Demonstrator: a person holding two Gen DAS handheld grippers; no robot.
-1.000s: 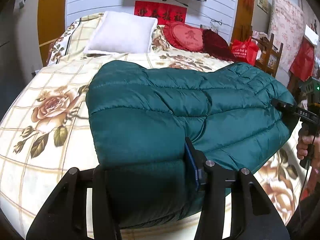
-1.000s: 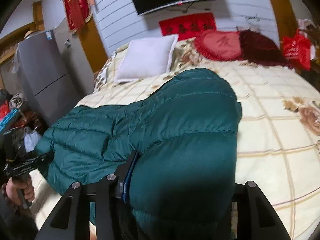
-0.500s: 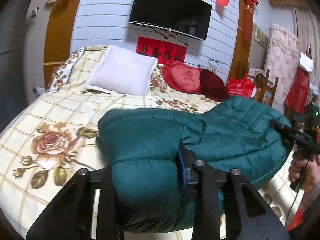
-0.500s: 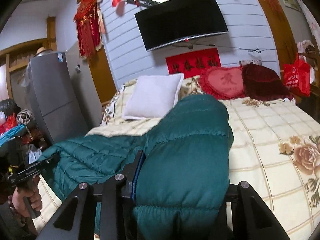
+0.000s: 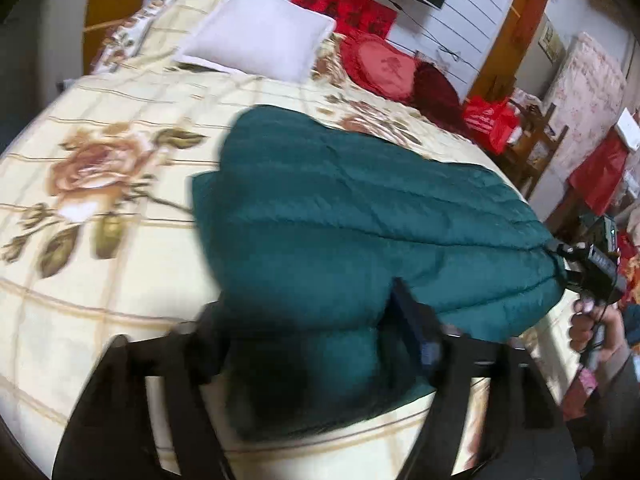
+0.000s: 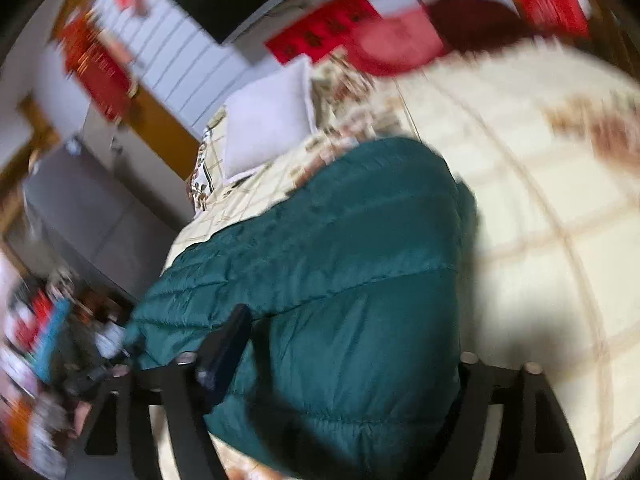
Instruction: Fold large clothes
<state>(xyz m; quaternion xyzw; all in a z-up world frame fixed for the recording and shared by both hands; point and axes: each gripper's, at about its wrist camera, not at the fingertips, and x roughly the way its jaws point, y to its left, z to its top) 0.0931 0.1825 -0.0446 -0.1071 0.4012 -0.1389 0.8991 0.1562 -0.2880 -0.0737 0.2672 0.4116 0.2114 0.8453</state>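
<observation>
Bed [image 5: 100, 280], floral checked cover. Quilted green jacket [image 5: 360, 216], spread across the bed's near edge. White pillow [image 5: 260, 48], at the headboard, well apart. Left gripper [image 5: 316, 340], pinching the jacket's near end. Right gripper [image 6: 344, 360], clamped on its opposite end; both views blurred.

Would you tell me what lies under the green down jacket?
The floral bedspread shows all around the green down jacket; whatever lies directly beneath is covered.
</observation>
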